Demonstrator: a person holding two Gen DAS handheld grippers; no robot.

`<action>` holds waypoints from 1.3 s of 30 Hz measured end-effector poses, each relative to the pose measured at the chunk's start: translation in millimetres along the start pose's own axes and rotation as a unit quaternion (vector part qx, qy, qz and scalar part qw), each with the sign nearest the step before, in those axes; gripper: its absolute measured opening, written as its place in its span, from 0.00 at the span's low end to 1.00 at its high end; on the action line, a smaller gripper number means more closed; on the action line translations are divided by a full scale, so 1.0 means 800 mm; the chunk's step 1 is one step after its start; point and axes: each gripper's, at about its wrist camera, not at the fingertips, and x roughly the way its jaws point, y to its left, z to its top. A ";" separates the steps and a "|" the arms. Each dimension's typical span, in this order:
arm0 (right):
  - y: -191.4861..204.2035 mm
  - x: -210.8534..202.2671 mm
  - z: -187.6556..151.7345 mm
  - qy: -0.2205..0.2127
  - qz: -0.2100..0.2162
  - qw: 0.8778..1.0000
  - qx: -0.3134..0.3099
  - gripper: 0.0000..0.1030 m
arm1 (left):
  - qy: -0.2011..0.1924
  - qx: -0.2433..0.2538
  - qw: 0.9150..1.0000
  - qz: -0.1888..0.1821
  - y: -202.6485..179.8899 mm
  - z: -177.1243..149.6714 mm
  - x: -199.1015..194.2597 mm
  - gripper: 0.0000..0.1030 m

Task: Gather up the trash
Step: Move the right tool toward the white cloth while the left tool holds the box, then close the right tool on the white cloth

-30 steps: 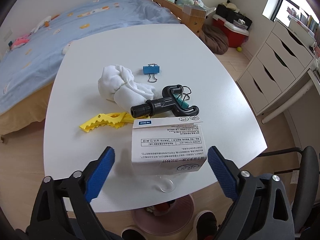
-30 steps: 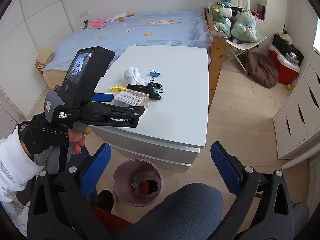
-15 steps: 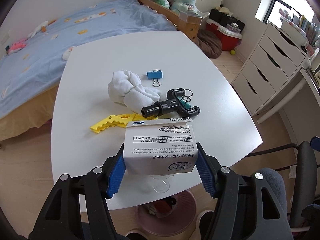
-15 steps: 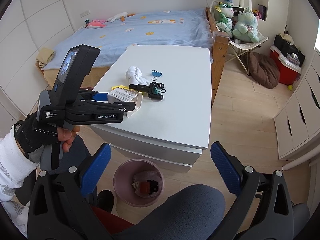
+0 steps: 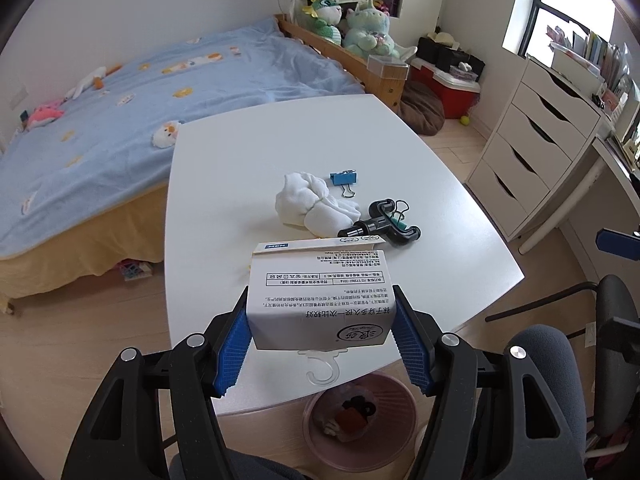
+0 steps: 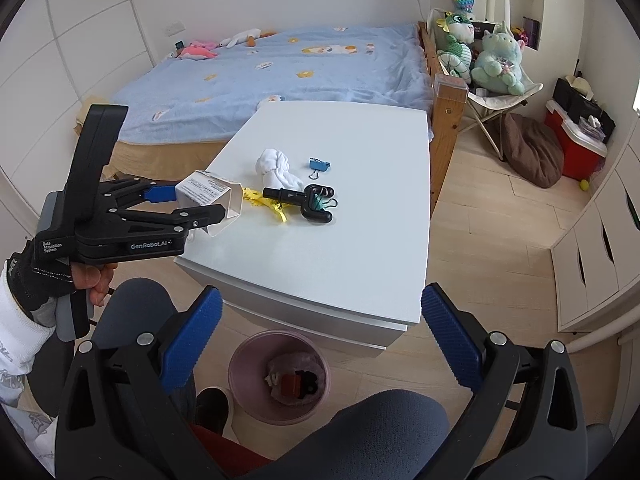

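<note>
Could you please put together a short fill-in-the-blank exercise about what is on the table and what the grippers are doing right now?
1. The left gripper is clamped on a white ____.
2. The right gripper has its jaws ____ and holds nothing.
3. The binder clip beside the white cloth is ____ in colour.
4. The pink bin stands on the ____.

Missing words: box; open; blue; floor

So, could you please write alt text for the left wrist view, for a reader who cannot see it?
The left tool grips a white printed box between its blue pads, above the near edge of a white table. Farther back on the table lie a white cloth bundle, a blue binder clip and a black plastic part. A pink bin stands on the floor below.
</note>
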 end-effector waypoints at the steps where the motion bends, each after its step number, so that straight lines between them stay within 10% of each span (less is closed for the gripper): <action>1: 0.000 0.000 0.004 0.000 0.001 1.000 -0.002 0.95 | -0.002 0.001 1.000 0.001 0.002 -0.001 -0.004 0.61; 19: 0.030 0.052 0.130 0.018 0.034 0.998 -0.044 0.95 | -0.034 0.007 0.999 -0.005 0.022 -0.015 -0.041 0.61; 39: 0.082 0.214 0.200 0.171 0.026 0.979 -0.105 0.95 | -0.044 -0.021 0.999 -0.008 0.052 -0.026 -0.054 0.61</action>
